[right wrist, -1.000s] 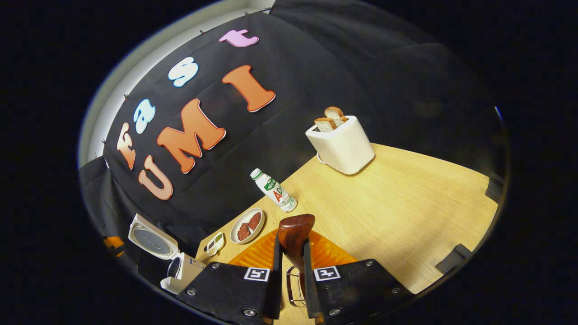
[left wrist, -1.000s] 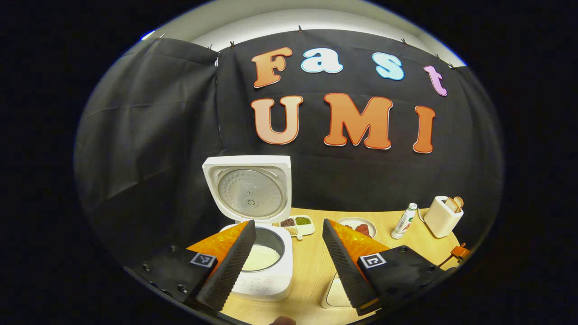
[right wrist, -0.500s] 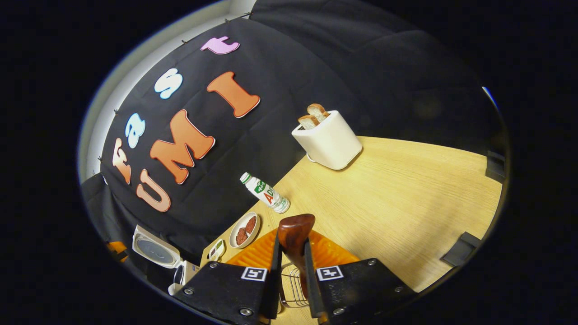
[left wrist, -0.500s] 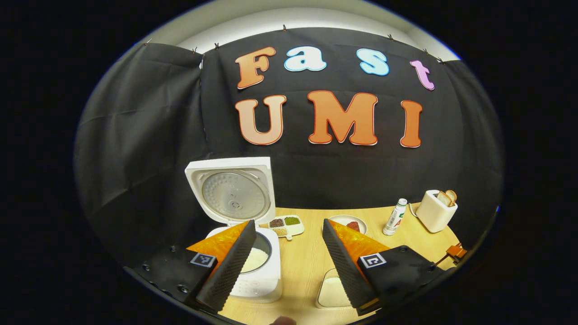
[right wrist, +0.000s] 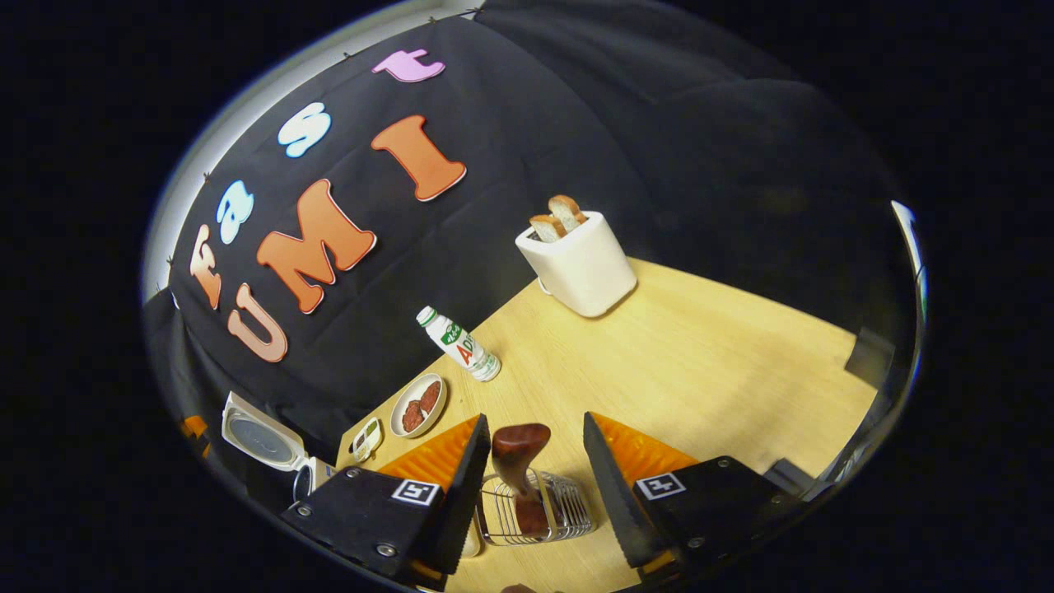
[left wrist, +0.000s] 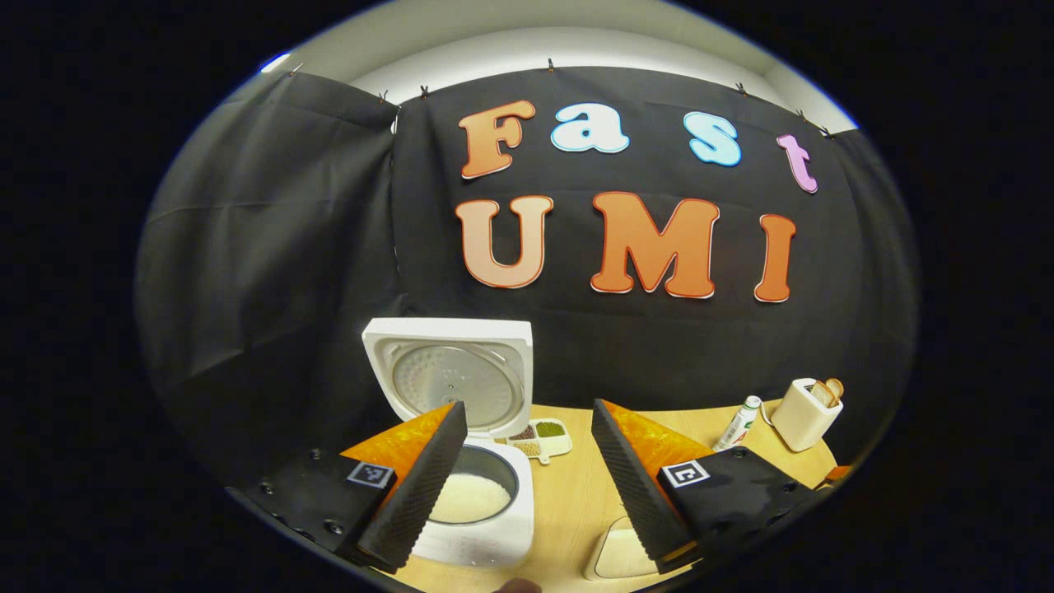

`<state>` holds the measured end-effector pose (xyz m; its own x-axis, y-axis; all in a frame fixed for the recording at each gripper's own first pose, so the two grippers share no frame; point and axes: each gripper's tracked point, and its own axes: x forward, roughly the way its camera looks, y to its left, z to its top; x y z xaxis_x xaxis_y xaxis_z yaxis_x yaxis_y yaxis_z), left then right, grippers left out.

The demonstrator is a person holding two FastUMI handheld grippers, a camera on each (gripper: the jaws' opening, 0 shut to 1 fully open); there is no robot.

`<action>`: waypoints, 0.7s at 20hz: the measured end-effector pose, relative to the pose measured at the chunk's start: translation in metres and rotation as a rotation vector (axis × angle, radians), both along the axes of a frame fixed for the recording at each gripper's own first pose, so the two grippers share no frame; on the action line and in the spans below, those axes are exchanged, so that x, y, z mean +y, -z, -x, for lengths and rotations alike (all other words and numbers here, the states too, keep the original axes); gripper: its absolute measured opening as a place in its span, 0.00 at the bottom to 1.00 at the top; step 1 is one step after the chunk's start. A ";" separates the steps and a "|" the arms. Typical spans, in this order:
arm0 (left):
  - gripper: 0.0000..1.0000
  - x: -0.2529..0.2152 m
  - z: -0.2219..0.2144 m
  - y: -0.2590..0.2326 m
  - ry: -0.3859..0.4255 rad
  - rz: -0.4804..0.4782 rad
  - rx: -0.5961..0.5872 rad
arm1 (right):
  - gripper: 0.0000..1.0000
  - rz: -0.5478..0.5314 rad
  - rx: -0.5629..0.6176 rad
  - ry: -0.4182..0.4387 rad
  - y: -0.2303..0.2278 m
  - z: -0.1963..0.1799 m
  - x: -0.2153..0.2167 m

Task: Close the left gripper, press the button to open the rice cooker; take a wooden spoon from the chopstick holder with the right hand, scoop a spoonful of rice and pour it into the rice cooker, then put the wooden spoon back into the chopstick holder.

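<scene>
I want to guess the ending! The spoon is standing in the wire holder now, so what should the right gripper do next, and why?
Probably lift the right gripper straight up and back. Its jaws stand open on either side of the wooden spoon, which already stands in the chopstick holder, and the rice cooker holds rice, so the job looks finished.

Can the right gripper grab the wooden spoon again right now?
Probably yes. The right gripper is open, and the wooden spoon stands upright in the wire chopstick holder, right in the gap between its fingers. Nothing sits between them, so closing should catch the handle.
</scene>
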<state>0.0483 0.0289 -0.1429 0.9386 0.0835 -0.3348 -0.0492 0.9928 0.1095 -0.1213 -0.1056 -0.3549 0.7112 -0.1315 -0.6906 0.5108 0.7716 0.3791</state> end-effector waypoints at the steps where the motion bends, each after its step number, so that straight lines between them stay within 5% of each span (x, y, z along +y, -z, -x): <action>1: 1.00 0.010 -0.008 -0.007 -0.016 -0.001 -0.009 | 0.73 0.034 -0.018 -0.005 -0.005 -0.004 0.001; 14: 1.00 0.087 -0.138 -0.059 -0.100 0.116 -0.044 | 0.87 0.434 -0.231 -0.103 -0.184 -0.044 -0.031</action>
<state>0.1866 0.1156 -0.0839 0.9414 0.1409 -0.3066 -0.1511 0.9885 -0.0097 -0.0775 -0.1364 -0.1709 0.8636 -0.2926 -0.4106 0.3641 0.9253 0.1065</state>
